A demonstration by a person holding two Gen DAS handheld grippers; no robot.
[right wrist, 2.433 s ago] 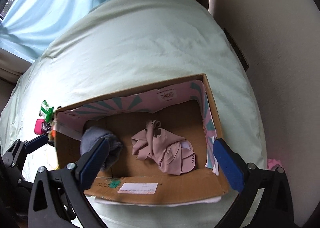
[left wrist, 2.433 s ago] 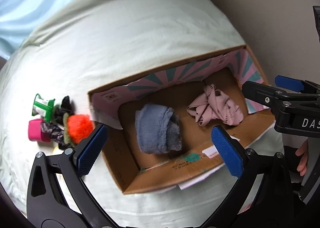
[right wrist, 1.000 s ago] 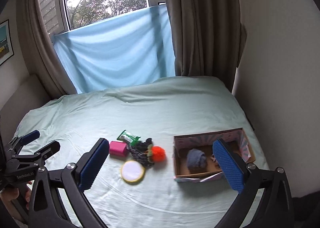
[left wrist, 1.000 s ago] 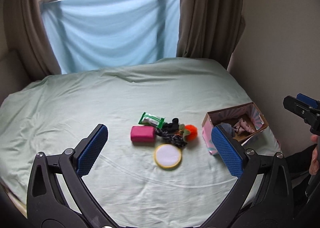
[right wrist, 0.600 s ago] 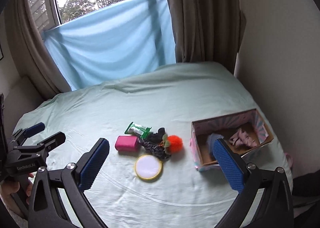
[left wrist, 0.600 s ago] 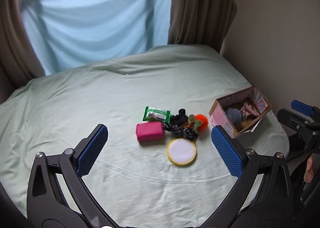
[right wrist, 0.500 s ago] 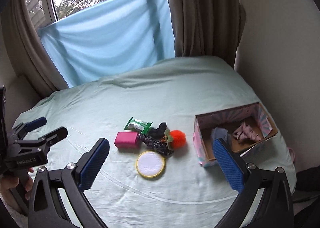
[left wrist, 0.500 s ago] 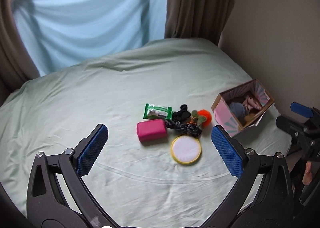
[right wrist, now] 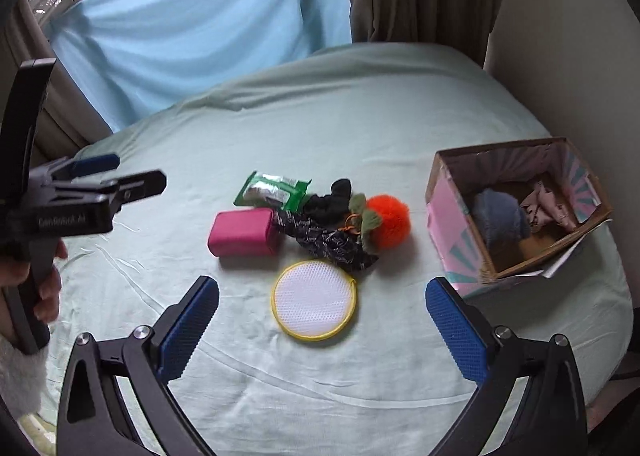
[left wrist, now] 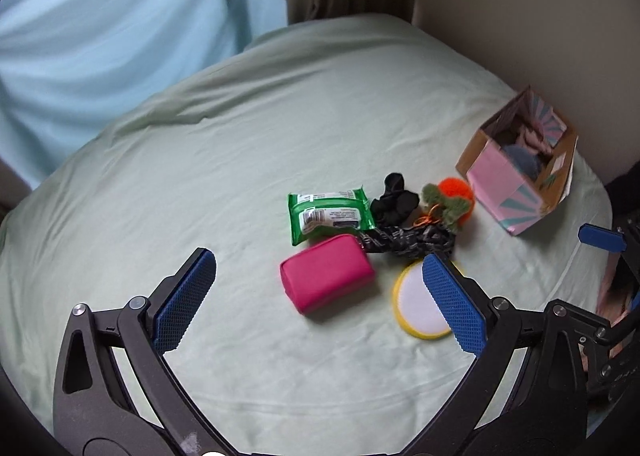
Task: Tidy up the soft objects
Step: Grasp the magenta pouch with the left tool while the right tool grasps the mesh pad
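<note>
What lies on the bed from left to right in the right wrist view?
Pink pouch → green wipes packet → round white pad with yellow rim → orange pompom → cardboard box, with a blue-grey cloth and then a pink garment inside it.

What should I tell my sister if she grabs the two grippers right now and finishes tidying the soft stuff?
Left gripper: open, empty, above the bed.
Right gripper: open, empty, above the bed.
Done: the grey fluffy cloth and the pink garment are in the cardboard box, at the right side of the bed.
Left, in a cluster on the sheet beside the box: orange pom-pom, black scrunchie, dark patterned fabric, pink pouch, green wipes pack, round white pad with yellow rim.
Probably next: the pom-pom, nearest the box.
</note>
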